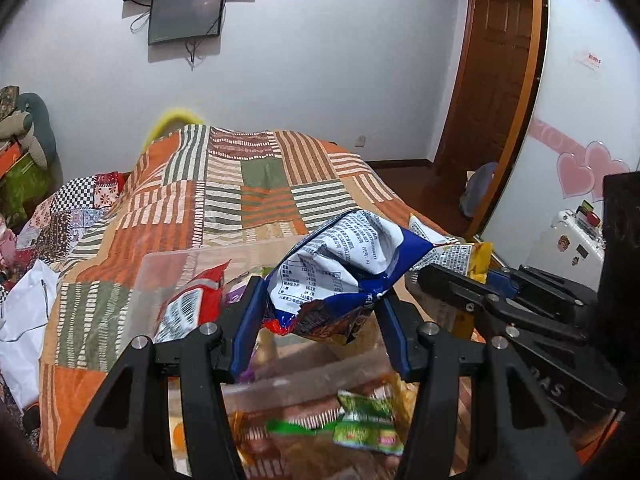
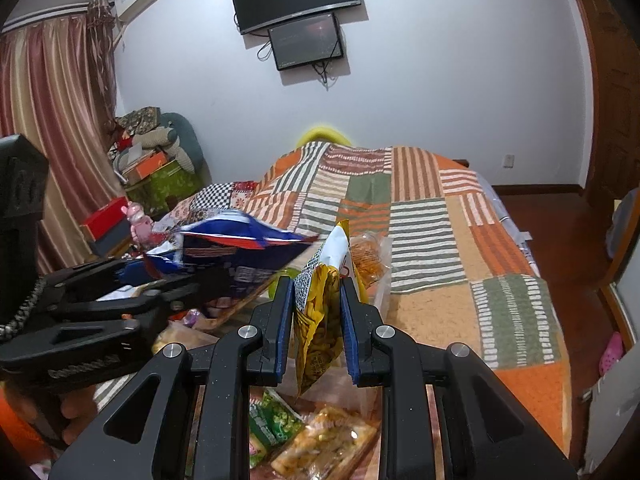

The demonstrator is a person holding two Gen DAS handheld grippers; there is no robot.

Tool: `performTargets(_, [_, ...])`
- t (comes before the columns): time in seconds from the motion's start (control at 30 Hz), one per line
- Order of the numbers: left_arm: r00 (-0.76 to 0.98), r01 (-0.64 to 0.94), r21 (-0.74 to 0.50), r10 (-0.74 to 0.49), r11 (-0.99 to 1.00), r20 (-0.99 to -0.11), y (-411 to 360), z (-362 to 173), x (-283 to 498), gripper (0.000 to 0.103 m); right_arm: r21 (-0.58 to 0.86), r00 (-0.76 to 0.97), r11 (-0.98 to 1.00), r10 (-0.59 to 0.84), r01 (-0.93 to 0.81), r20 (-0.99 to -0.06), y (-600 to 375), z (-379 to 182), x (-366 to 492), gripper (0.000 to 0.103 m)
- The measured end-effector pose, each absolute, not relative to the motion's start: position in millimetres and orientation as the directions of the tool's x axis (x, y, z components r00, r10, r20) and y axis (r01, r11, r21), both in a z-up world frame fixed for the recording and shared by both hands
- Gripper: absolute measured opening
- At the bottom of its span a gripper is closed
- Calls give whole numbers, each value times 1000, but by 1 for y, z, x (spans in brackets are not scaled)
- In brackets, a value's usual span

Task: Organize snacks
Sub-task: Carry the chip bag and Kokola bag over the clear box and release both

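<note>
My left gripper (image 1: 320,300) is shut on a crumpled blue and white snack bag (image 1: 344,264) and holds it above a clear plastic bin (image 1: 168,276) that holds several snack packets. My right gripper (image 2: 316,292) is shut on a yellow snack bag (image 2: 320,320) and holds it upright over the same bin. The right gripper (image 1: 500,296) with its yellow bag (image 1: 478,264) shows at the right of the left wrist view. The left gripper (image 2: 132,288) with the blue bag (image 2: 240,240) shows at the left of the right wrist view.
The bin sits on a bed with an orange and green patchwork cover (image 2: 432,216). A red packet (image 1: 192,300) and green packets (image 1: 364,424) lie in the bin. A white bag (image 1: 24,320) lies at the left. Boxes and a pillow (image 2: 160,152) are stacked beside the curtain.
</note>
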State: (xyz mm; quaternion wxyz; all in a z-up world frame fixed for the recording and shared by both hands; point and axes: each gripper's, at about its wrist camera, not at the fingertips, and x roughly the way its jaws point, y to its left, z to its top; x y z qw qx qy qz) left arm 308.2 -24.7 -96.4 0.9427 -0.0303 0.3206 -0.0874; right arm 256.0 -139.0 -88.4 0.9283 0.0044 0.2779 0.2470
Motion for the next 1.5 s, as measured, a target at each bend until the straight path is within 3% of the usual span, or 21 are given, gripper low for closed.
performTargets(0.2, [744, 147, -173, -224, 974, -629, -18, -117, 332, 54, 134, 711, 872, 464, -470, -528, -135, -89, 267, 20])
performTargets(0.67, [703, 97, -96, -136, 991, -698, -11, -147, 343, 53, 111, 661, 876, 432, -470, -613, -124, -116, 290, 20])
performTargets(0.9, [675, 93, -129, -158, 987, -720, -6, -156, 342, 52, 89, 663, 879, 416, -469, -622, -120, -115, 289, 22])
performTargets(1.5, [710, 136, -101, -168, 986, -684, -8, -107, 277, 53, 79, 694, 890, 402, -449, -597, -137, -86, 252, 28])
